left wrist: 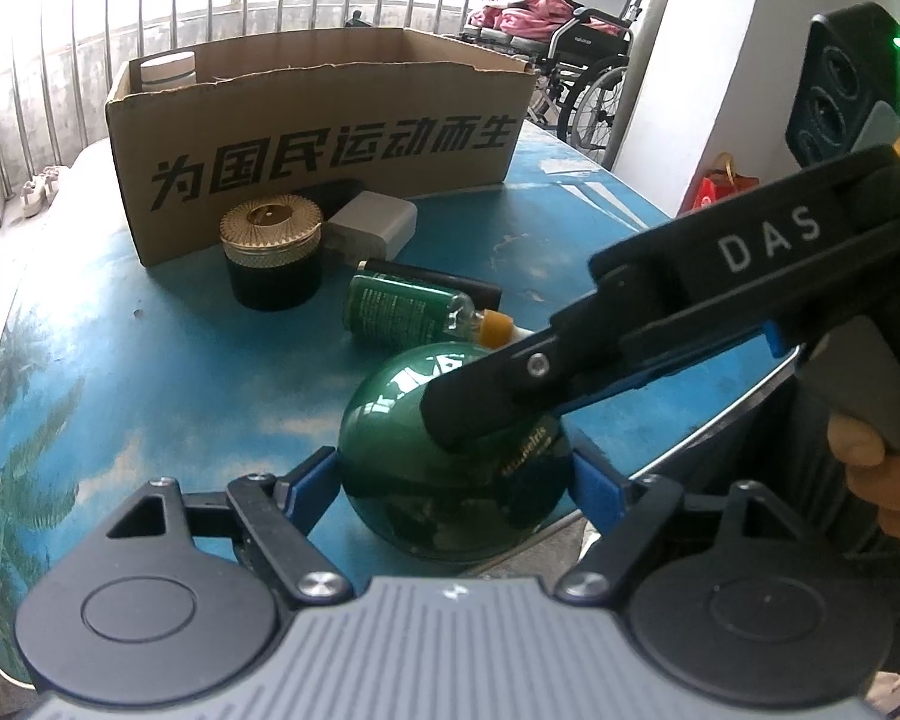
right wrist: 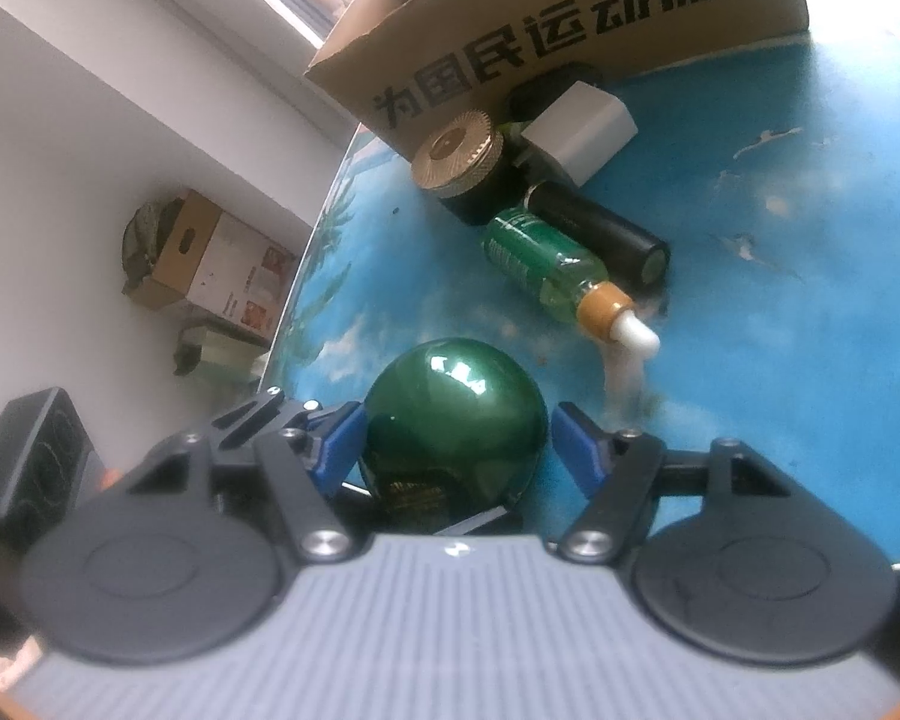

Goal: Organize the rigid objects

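The green ball (left wrist: 450, 468) sits near the desk (left wrist: 150, 390) edge, gripped by the left gripper (left wrist: 456, 480). The right gripper (right wrist: 456, 444) brackets it, jaws released. The glossy ball may slip out and roll off.

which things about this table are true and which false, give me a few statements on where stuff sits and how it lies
1. The green ball sits between the left tongs. True.
2. The cardboard box is tipped over on its side. False: it stands upright with its top open.
3. The small green bottle stands upright. False: it lies on its side on the blue table.
4. The gold-lidded dark jar stands upright in front of the box. True.
5. A white-capped container is inside the box, at one corner. True.
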